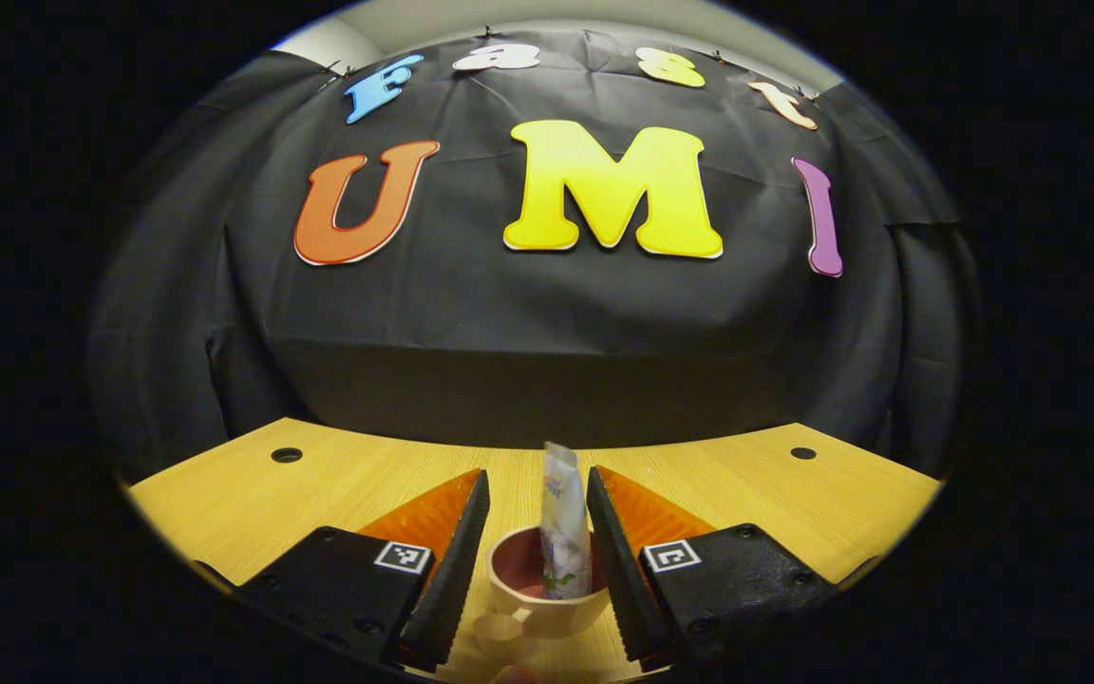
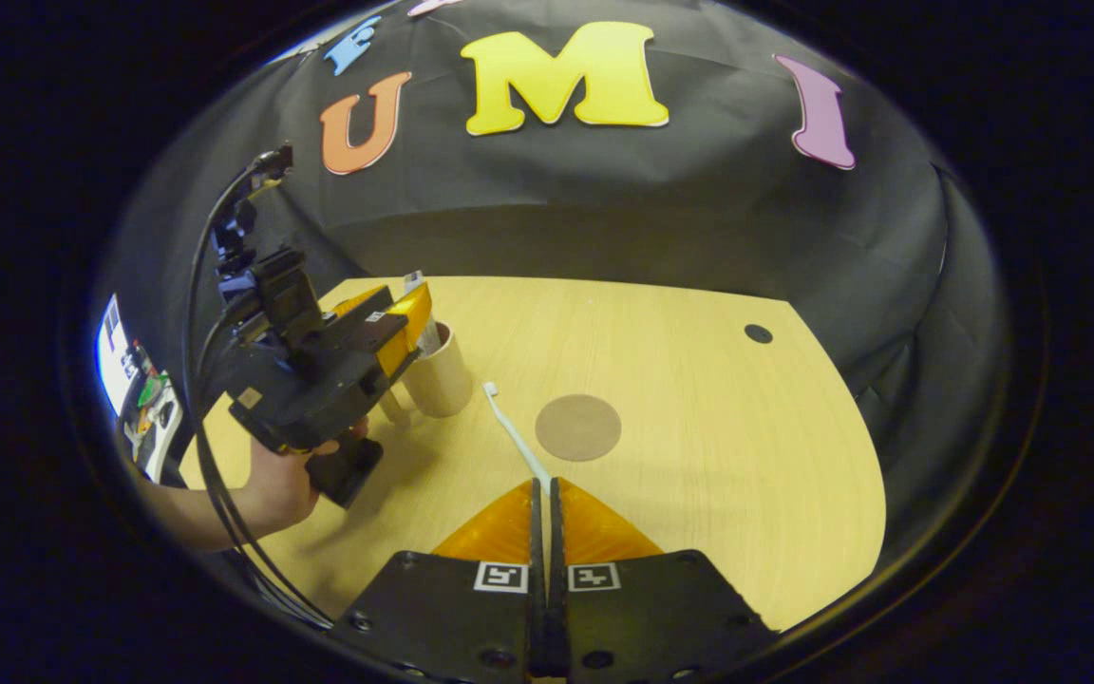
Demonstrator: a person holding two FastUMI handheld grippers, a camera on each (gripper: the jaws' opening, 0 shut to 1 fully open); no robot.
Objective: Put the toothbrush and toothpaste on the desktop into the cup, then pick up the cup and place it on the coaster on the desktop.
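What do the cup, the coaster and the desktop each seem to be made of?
Cup: probably glazed ceramic or plastic; smooth, thick rim, pale outside.
Coaster: possibly cork or felt; a flat, matte brown disc.
Desktop: wood or wood-look laminate; pale, fine straight grain, low sheen.

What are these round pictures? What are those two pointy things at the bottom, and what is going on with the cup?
A person holds a grabbing tool in each hand. Each tool carries a camera looking along its two fingers, so each round picture is that tool's own view.

In the left gripper view, the left tool is open, its fingers on either side of a toothpaste tube that stands in the cup on the wooden desktop.

In the right gripper view, the right tool is shut on the handle of a white toothbrush, whose head points toward the cup. Beside it lies a round brown coaster. Farther off is the other tool, with the hand holding it.
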